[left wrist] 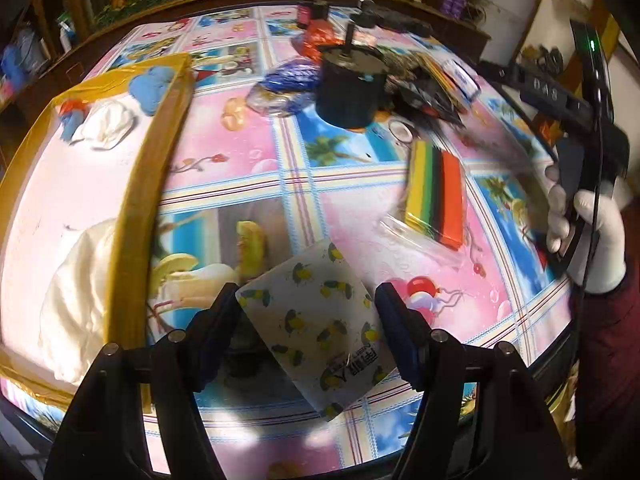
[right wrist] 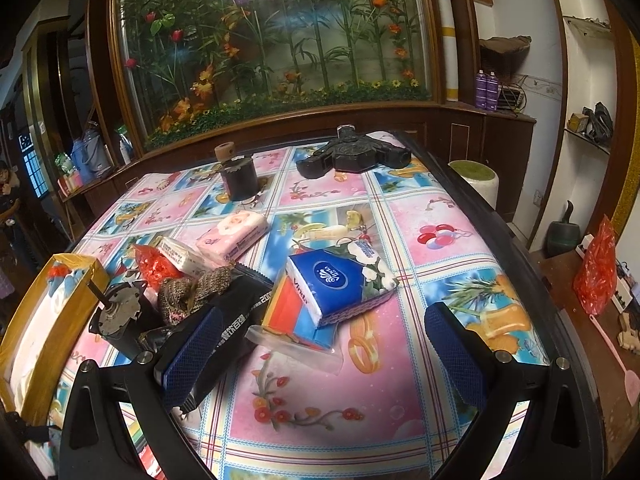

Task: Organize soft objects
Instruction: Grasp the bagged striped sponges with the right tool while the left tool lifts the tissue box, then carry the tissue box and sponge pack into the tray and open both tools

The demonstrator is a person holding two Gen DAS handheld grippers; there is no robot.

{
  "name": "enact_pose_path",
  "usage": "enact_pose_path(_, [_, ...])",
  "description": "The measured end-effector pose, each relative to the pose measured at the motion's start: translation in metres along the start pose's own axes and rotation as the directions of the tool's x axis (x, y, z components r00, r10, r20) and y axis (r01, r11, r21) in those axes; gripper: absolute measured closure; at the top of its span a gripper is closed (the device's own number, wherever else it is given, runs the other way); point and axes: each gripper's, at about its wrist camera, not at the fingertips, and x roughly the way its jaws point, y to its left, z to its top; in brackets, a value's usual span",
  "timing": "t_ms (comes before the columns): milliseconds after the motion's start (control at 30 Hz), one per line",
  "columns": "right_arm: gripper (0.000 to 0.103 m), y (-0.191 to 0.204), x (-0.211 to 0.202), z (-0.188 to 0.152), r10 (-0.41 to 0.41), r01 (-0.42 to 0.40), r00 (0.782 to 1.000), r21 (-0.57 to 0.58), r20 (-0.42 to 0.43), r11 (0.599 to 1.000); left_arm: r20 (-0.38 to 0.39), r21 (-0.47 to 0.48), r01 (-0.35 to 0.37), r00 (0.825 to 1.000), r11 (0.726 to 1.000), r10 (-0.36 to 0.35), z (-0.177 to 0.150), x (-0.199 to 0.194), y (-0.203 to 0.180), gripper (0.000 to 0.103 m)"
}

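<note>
Tissues in a white pack with a yellow print (left wrist: pixel 316 320) are seen between the fingers of the left claw (left wrist: pixel 310 298), low over the bright tablecloth (left wrist: pixel 240 152). The left finger is seen against one corner of the pack and the right finger just beside its other edge; whether the pack is actually pinched cannot be told. The claw is set at a middling width.

Just to the left, a box edged in yellow tape (left wrist: pixel 132 184) is found, with white cloths (left wrist: pixel 76 304) and a blue soft piece (left wrist: pixel 150 86) lying inside it. Farther back on the table a black cylinder (left wrist: pixel 348 88) is placed, and near it a striped pad in a clear bag (left wrist: pixel 436 196).

The right claw (right wrist: pixel 324 348) is held wide, with nothing gripped, by a white-gloved hand (left wrist: pixel 584 232). Below and beyond its fingers a blue tissue pack (right wrist: pixel 336 280) is stacked on the clear bag, and a black packet (right wrist: pixel 240 308) is seen touching the left finger. A pink tissue pack (right wrist: pixel 234 234) is laid farther back.
</note>
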Motion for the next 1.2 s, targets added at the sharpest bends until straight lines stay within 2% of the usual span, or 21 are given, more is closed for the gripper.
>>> enact_pose_path(133, [0.001,0.003,0.001,-0.002,-0.020,0.020,1.000,-0.016,-0.001,1.000,0.009,-0.098,0.064,0.998,0.993,-0.063,-0.006,0.003,0.018,0.035])
enact_pose_path(333, [0.001,0.005,0.002,-0.003,-0.070,0.069,0.997,-0.024,-0.016,0.997,0.066,-0.120,0.123,0.991,0.985,-0.116,-0.012,-0.003,0.026,0.034])
enact_pose_path(367, [0.001,0.005,-0.005,-0.004,-0.054,0.054,0.998,-0.011,-0.027,0.998,0.072,-0.114,0.125,0.990,0.986,-0.118,-0.014,-0.003,0.026,0.034])
enact_pose_path(400, [0.001,0.007,-0.014,-0.006,-0.020,0.020,0.999,0.004,-0.028,1.000,0.077,-0.102,0.120,0.991,0.988,-0.112,-0.015,-0.003,0.026,0.040])
enact_pose_path(467, [0.001,0.014,-0.037,-0.013,0.058,-0.057,0.998,0.033,-0.036,0.998,0.091,-0.091,0.122,0.989,0.988,-0.114,-0.019,-0.007,0.027,0.042])
enact_pose_path(600, [0.001,0.042,-0.056,-0.027,0.179,-0.179,0.975,0.013,-0.130,0.984,0.130,-0.110,0.170,0.979,0.979,-0.155,-0.027,-0.017,0.032,0.042])
enact_pose_path(733, [0.001,0.071,-0.044,-0.046,0.245,-0.246,0.927,0.033,-0.283,0.969,0.174,-0.114,0.194,0.970,0.974,-0.173,-0.037,-0.034,0.037,0.043])
enact_pose_path(800, [0.002,0.085,-0.034,-0.055,0.238,-0.238,0.909,0.042,-0.342,0.970,0.197,-0.115,0.199,0.965,0.973,-0.174,-0.041,-0.042,0.039,0.043])
enact_pose_path(1000, [0.004,0.118,-0.008,-0.067,0.169,-0.172,0.898,0.030,-0.406,0.985,0.269,-0.128,0.235,0.943,0.963,-0.195,-0.053,-0.065,0.054,0.043])
enact_pose_path(1033, [0.007,0.124,-0.006,-0.068,0.132,-0.144,0.908,0.001,-0.398,0.990,0.279,-0.131,0.243,0.940,0.961,-0.199,-0.055,-0.069,0.056,0.043])
enact_pose_path(1067, [0.014,0.128,-0.002,-0.067,0.112,-0.131,0.912,-0.021,-0.394,0.991,0.287,-0.133,0.251,0.936,0.959,-0.205,-0.056,-0.072,0.058,0.043])
enact_pose_path(1100, [0.030,0.132,-0.001,-0.067,0.090,-0.117,0.918,-0.047,-0.385,0.992,0.294,-0.135,0.257,0.933,0.957,-0.209,-0.056,-0.075,0.060,0.043])
enact_pose_path(1200, [0.046,0.138,0.000,-0.067,0.118,-0.146,0.917,-0.047,-0.380,0.988,0.319,-0.151,0.270,0.924,0.951,-0.212,-0.056,-0.085,0.072,0.043])
